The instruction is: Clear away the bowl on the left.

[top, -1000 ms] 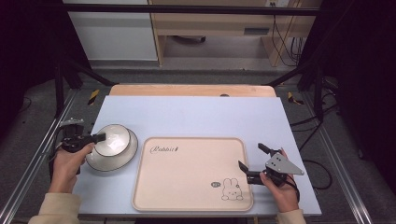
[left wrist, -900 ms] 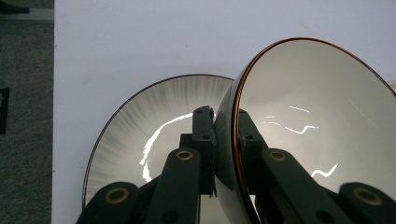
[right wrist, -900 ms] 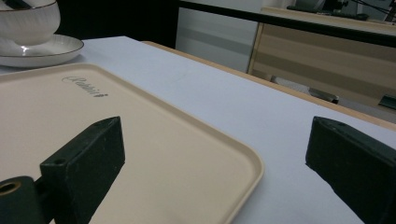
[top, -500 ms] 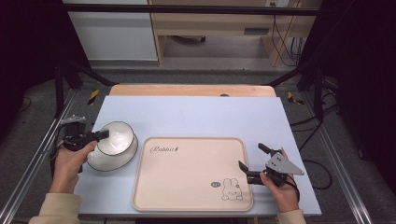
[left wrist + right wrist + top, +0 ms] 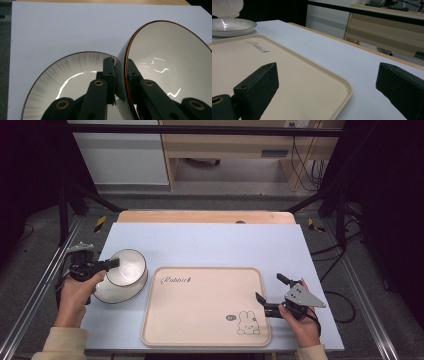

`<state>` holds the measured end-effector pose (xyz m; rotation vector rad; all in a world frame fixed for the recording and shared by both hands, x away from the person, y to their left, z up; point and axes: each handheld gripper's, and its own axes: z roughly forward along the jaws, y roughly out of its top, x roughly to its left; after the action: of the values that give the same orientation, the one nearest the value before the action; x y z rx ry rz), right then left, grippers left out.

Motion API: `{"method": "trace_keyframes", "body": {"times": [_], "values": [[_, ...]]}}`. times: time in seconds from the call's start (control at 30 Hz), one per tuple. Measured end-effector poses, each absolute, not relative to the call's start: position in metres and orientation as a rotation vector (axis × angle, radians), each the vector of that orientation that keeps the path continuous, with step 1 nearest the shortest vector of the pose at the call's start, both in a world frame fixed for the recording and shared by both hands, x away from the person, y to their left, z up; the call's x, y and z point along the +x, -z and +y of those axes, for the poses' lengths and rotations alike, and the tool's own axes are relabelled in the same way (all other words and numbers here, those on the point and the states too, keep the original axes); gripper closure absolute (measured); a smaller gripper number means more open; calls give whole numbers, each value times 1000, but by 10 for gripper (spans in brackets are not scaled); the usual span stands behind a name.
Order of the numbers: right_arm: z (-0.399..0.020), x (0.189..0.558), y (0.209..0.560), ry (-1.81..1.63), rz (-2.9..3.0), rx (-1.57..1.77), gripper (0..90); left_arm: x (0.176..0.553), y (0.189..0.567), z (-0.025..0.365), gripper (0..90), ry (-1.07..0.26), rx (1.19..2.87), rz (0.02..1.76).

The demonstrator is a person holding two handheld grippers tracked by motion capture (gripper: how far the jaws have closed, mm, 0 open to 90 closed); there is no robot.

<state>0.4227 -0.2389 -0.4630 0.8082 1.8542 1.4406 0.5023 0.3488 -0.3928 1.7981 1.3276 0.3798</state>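
A white bowl (image 5: pixel 128 268) with a thin brown rim hangs tilted above a shallow white plate (image 5: pixel 114 293) at the table's left. My left gripper (image 5: pixel 114 263) is shut on the bowl's near rim; in the left gripper view its jaws pinch the bowl (image 5: pixel 172 67) wall, with the ribbed plate (image 5: pixel 67 82) underneath. A beige tray (image 5: pixel 205 310) printed with a rabbit lies mid-table with nothing on it. My right gripper (image 5: pixel 268 286) stands open at the tray's right edge. In the right gripper view its jaws straddle the tray (image 5: pixel 287 75) corner, with the plate (image 5: pixel 232 26) and bowl (image 5: pixel 227 7) far off.
The light blue table top (image 5: pixel 215 245) has a wooden strip (image 5: pixel 205 216) along its far edge. Metal frame rails (image 5: pixel 35 290) run down both sides of the table. Cables (image 5: pixel 340 300) lie on the floor to the right.
The left gripper has lifted the bowl off the plate, tipped it and carried it a little right toward the tray. The right gripper has stayed in place.
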Motion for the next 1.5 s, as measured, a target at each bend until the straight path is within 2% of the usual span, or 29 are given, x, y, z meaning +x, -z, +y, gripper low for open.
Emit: {"method": "trace_keyframes", "body": {"times": [1.07, 1.5], "values": [[-239, 423, 463, -1441, 1852, 810, 48, 500, 386, 309, 820, -340, 1865, 1210], [-241, 423, 462, -1458, 1838, 825, 48, 501, 395, 284, 819, -252, 1872, 1162]]}}
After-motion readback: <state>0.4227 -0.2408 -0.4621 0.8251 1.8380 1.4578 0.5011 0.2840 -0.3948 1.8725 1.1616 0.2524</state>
